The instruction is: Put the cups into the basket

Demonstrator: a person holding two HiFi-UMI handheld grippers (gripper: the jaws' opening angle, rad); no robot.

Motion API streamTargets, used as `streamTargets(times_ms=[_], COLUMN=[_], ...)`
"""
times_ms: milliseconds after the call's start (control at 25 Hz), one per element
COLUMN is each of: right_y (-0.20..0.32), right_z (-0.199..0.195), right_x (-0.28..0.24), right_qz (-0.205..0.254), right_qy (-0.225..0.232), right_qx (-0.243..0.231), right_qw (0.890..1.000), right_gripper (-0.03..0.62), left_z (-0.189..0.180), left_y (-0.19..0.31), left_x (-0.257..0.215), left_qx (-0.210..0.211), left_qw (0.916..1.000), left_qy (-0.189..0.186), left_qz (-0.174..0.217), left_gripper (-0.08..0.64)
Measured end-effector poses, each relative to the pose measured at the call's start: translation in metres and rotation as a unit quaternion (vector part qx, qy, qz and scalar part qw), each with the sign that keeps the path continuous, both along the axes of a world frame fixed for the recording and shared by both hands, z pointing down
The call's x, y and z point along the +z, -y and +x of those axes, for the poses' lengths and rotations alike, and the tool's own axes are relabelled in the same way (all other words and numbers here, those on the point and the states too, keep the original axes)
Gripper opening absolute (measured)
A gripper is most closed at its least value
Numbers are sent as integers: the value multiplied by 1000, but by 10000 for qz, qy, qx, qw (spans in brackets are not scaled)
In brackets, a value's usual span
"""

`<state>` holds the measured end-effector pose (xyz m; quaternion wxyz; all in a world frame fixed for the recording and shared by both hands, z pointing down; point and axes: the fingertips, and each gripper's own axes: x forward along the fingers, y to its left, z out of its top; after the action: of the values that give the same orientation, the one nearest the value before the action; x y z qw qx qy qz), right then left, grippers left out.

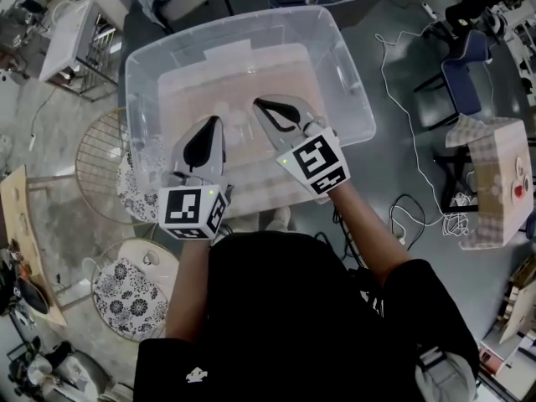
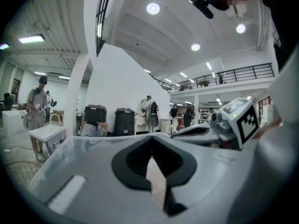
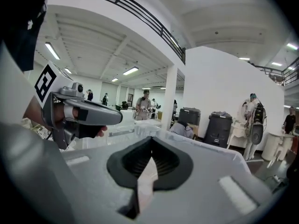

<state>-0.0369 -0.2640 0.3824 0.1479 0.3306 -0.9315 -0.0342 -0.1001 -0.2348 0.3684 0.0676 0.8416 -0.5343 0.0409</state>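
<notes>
Left gripper (image 1: 215, 124) and right gripper (image 1: 260, 105) are both closed on nothing, hovering over the clear bin (image 1: 356, 107); the cups (image 1: 234, 122) look like faint shapes inside, I think. I'd open one wide before dipping in, then swing left to the wire basket (image 1: 88, 153).

The clear tub (image 1: 356, 99) lies open-topped below and ahead of both pairs of fingers, roomy inside. Its far wall rises beyond the fingertips. Only a narrow gap parts the left gripper (image 1: 216, 124) from the right gripper (image 1: 260, 104). A round wire rack (image 1: 94, 162) stands outside, left of the left fingers.
</notes>
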Motion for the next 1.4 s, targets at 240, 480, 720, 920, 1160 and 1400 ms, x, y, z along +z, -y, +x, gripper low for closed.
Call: streamTargets(times_ms=[240, 480, 720, 920, 1160, 1400], right_y=[-26, -40, -55, -62, -75, -84], right_z=[12, 19, 23, 20, 14, 6], right_x=[-10, -16, -24, -28, -38, -44], right_qz=[263, 271, 254, 243, 199, 135], right_qy=[-34, 175, 418, 604, 792, 939], right_qx=[9, 23, -36, -76, -81, 73], right_qw=[9996, 9995, 9988, 9978, 9966, 9955], right_gripper=[2, 2, 0, 0, 0, 0], left_z=[18, 23, 28, 27, 18, 8], left_y=[-27, -44, -58, -64, -66, -70], left_x=[-6, -10, -17, -19, -23, -27], left_qx=[-115, -204, -282, -274, -259, -139], left_qw=[9999, 9994, 9993, 9992, 9991, 9991], left_qy=[49, 128, -91, -47, -90, -145], left_qz=[113, 255, 240, 298, 331, 377], left_gripper=[5, 6, 6, 6, 6, 6])
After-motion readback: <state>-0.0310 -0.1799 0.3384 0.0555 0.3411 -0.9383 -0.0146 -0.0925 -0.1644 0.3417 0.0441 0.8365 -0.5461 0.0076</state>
